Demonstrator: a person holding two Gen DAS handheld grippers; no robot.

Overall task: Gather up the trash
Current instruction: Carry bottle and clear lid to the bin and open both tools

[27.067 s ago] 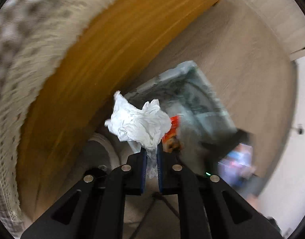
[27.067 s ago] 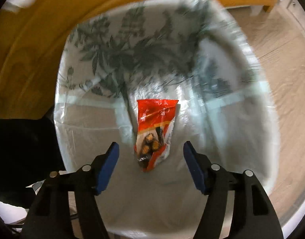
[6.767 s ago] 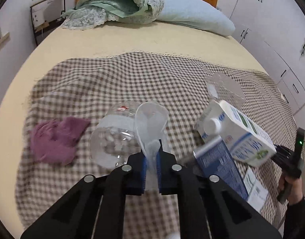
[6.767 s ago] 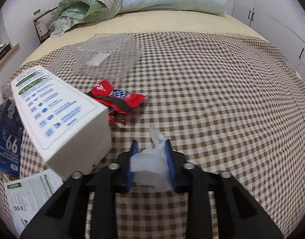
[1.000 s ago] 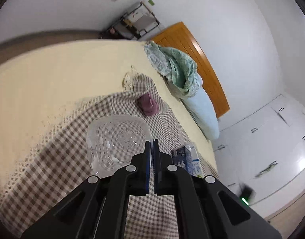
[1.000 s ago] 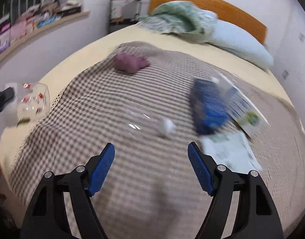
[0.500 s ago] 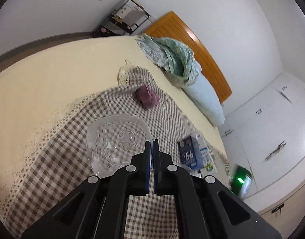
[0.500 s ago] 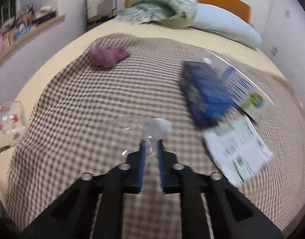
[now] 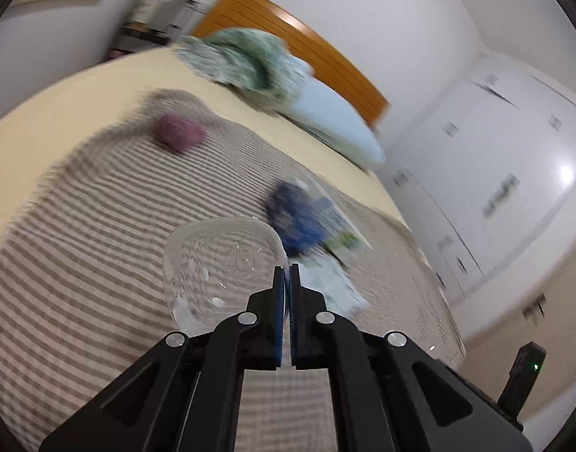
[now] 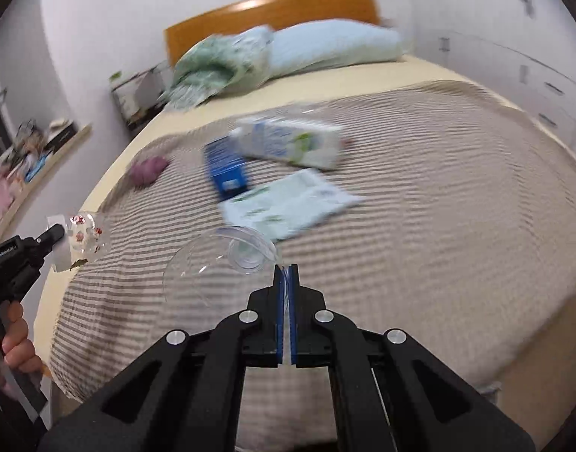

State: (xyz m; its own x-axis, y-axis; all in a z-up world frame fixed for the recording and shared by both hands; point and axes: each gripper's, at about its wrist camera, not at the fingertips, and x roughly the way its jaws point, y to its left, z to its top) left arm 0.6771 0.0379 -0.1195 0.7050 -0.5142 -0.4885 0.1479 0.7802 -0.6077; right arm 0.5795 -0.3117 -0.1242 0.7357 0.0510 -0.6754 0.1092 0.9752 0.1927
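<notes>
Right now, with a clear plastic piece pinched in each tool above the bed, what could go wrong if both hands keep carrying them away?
1. The left tool pinches only the rim of the clear plastic container; the thin edge might slip out.
2. The right tool also holds the clear dome lid by its edge, so a quick swing may drop it.
3. The milk carton, blue carton and leaflet remain on the checked blanket and could be forgotten.

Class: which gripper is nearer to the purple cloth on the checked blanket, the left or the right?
Left, judging by its position. In the right wrist view the left gripper sits at the blanket's edge by the purple cloth; the right gripper is mid-bed, further off.
</notes>
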